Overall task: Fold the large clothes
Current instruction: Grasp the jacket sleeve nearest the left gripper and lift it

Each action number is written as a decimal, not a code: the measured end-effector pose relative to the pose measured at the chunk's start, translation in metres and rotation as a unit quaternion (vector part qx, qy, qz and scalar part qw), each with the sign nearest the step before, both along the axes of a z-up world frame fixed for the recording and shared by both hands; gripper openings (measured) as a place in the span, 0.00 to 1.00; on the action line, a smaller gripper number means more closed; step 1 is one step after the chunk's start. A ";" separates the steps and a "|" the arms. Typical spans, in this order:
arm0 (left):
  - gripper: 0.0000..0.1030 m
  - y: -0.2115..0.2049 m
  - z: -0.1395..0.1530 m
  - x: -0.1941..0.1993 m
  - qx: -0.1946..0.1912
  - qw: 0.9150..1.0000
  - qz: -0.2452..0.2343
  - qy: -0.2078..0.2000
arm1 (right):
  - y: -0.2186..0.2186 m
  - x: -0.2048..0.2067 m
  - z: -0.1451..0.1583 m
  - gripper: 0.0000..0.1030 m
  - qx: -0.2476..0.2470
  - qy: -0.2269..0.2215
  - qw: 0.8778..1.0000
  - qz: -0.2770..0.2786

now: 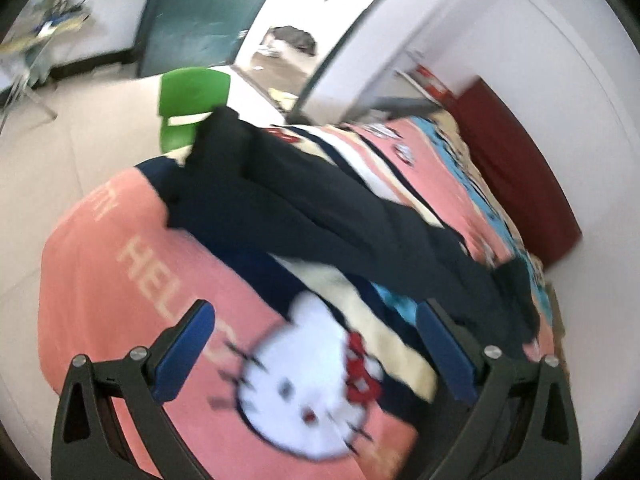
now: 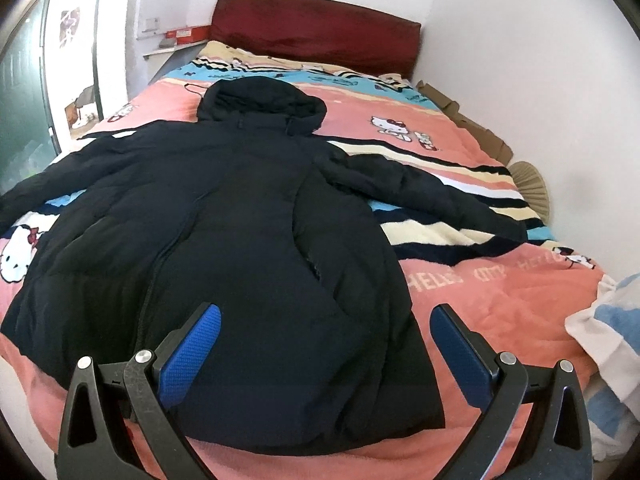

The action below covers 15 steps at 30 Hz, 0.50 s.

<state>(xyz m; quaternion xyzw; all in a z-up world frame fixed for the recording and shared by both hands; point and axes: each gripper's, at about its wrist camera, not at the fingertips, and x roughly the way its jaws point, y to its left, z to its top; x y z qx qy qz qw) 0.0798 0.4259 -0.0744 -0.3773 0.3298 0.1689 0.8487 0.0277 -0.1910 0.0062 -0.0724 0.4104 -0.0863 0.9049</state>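
Black hooded coat (image 2: 224, 216) spread flat on a bed, hood (image 2: 260, 104) toward the dark red headboard (image 2: 316, 28), hem nearest the camera. One sleeve (image 2: 424, 196) stretched out to the right across the striped part of the blanket, the other sleeve (image 2: 44, 180) reaching off to the left. Beneath it, a pink cartoon-cat blanket (image 2: 480, 300) with cream, navy and blue bands.

Right gripper (image 2: 326, 344) poised just above the hem, blue-padded fingers (image 2: 192, 356) spread wide apart, nothing between them.

Left gripper (image 1: 314, 350) likewise spread wide and empty, above the side of the bed over a large white cat face (image 1: 312, 392) printed on the blanket; the same coat (image 1: 320, 216) seen from there lying diagonally beyond the fingers. Left view blurred.

Further out: a green plastic chair (image 1: 192, 100) beside the bed, a dark green door (image 1: 208, 8) standing by a bright doorway, pale floor tiles. At the right edge of the right view, a white-and-blue cloth (image 2: 608, 344) near the foot of the bed, and flattened cardboard (image 2: 464, 120) wedged between mattress and wall.
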 end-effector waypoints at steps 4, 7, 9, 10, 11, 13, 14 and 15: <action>0.97 0.034 -0.020 0.014 -0.042 0.999 0.034 -0.010 | 0.010 0.001 -0.001 1.00 -0.008 0.004 1.000 0.008; 0.97 0.048 -0.033 0.022 -0.075 0.996 0.053 -0.015 | 0.017 0.000 0.000 1.00 -0.019 0.006 1.000 0.015; 0.97 0.053 -0.040 0.025 -0.093 0.993 0.067 -0.017 | 0.018 -0.001 0.002 1.00 -0.023 0.005 1.000 0.015; 0.97 0.058 -0.045 0.026 -0.106 0.991 0.078 -0.019 | 0.019 -0.001 0.003 1.00 -0.024 0.004 1.000 0.014; 0.96 0.062 -0.047 0.026 -0.114 0.990 0.083 -0.021 | 0.019 -0.001 0.003 1.00 -0.025 0.003 1.000 0.013; 0.94 0.069 -0.054 0.025 -0.140 0.985 0.101 -0.027 | 0.019 0.000 0.004 1.00 -0.027 0.003 1.000 0.011; 0.92 0.071 -0.056 0.024 -0.151 0.982 0.108 -0.031 | 0.019 -0.001 0.004 1.00 -0.028 0.004 1.000 0.010; 0.90 0.073 -0.057 0.024 -0.157 0.981 0.112 -0.034 | 0.021 -0.001 0.004 1.00 -0.029 0.004 1.000 0.011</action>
